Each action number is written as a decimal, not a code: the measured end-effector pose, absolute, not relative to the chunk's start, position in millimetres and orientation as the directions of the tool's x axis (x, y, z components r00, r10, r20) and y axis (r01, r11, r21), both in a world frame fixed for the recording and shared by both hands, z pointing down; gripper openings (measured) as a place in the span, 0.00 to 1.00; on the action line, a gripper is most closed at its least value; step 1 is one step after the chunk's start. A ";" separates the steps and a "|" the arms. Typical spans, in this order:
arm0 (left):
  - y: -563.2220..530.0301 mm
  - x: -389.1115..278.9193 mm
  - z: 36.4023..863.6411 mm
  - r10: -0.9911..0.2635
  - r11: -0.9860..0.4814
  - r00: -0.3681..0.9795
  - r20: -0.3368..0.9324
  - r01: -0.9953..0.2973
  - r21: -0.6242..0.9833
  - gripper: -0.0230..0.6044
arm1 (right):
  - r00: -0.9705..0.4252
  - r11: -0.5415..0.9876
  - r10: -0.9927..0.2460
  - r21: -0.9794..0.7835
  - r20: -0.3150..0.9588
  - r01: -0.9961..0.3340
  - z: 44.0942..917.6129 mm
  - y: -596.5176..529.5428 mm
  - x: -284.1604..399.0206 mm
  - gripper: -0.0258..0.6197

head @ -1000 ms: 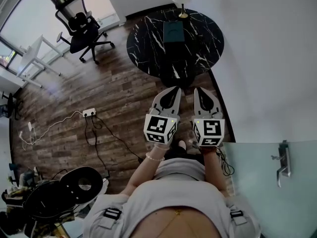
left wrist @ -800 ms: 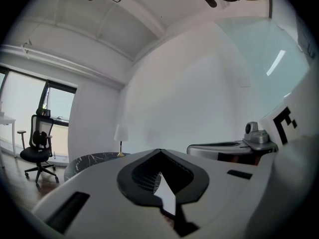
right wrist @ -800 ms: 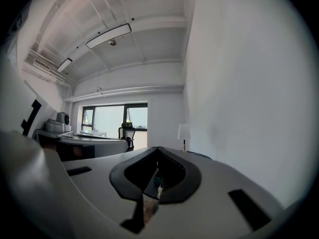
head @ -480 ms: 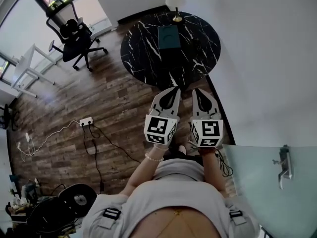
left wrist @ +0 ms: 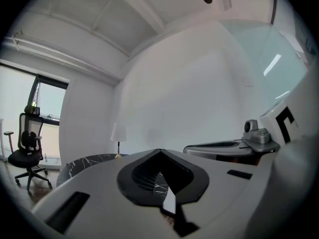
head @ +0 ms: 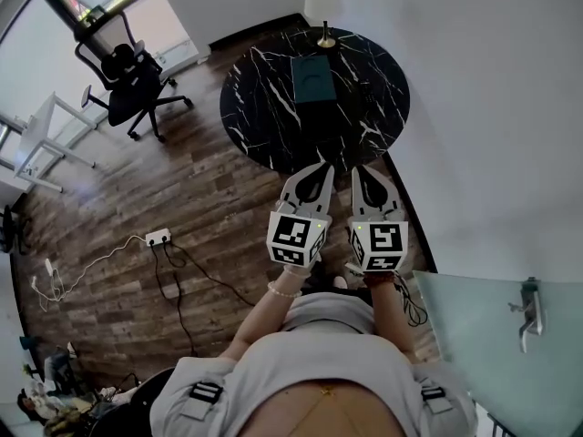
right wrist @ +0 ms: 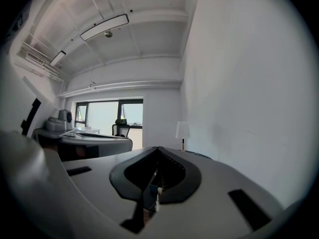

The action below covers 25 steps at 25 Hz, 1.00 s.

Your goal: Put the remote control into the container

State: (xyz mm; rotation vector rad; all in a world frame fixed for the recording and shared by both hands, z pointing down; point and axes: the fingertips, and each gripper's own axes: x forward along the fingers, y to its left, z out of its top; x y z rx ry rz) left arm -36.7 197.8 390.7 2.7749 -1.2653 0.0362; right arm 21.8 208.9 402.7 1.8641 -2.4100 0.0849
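Chair [head: 135, 78], black office type, stands far left by the window, with a white desk [head: 41, 139] near it. Power strip [head: 158, 237] lies on the wood floor [head: 209, 180] with cables trailing off it.

Table [head: 273, 107] at top centre is round black marble, set against the white wall. Container [head: 314, 78] is dark teal and rectangular, sitting on the table near its middle. Lamp [right wrist: 182, 130] stands just behind it at the table's far edge. Remote can't be made out in any view, so I can't tell where it is.

Person in a grey top stands at the bottom, holding both grippers side by side in front of the waist. They point toward the table, well apart from the container.

Left gripper [head: 322, 166]: fingers [left wrist: 99, 188] closed tip to tip with nothing between them. A bit of marble shows through the gap behind the tips.

Right gripper [head: 358, 168], just beside the left: fingers [right wrist: 224, 183] pressed together, nothing held.

Glass door [head: 474, 335] with a metal handle [head: 529, 312] is far right, beside the person.
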 end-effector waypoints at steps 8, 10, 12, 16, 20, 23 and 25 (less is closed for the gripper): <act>161.2 -52.4 394.2 -0.717 -0.690 0.695 0.055 -0.719 0.083 0.04 | -0.214 0.218 -0.970 0.020 0.113 -0.976 405.2 173.7 0.0 0.06; 154.8 -57.1 397.5 -0.709 -0.697 0.702 0.064 -0.712 0.087 0.04 | -0.202 0.206 -0.972 0.017 0.116 -0.978 406.9 168.0 -4.3 0.06; 150.0 -62.4 399.5 -0.702 -0.703 0.709 0.066 -0.705 0.094 0.04 | -0.191 0.194 -0.975 0.015 0.115 -0.981 408.2 164.4 -8.6 0.06; 143.6 -70.3 400.3 -0.694 -0.709 0.717 0.064 -0.697 0.106 0.04 | -0.178 0.182 -0.977 0.020 0.117 -0.983 408.8 160.2 -15.7 0.06; 147.0 -75.9 399.8 -0.687 -0.715 0.724 0.064 -0.689 0.115 0.04 | -0.168 0.172 -0.978 0.022 0.126 -0.985 408.1 162.9 -20.4 0.06; 147.0 -79.6 400.3 -0.686 -0.715 0.725 0.063 -0.687 0.126 0.04 | -0.162 0.167 -0.977 0.026 0.136 -0.986 408.7 162.7 -22.6 0.06; 146.8 -82.6 401.5 -0.689 -0.710 0.722 0.065 -0.690 0.137 0.04 | -0.162 0.168 -0.976 0.030 0.144 -0.985 409.3 162.6 -24.7 0.06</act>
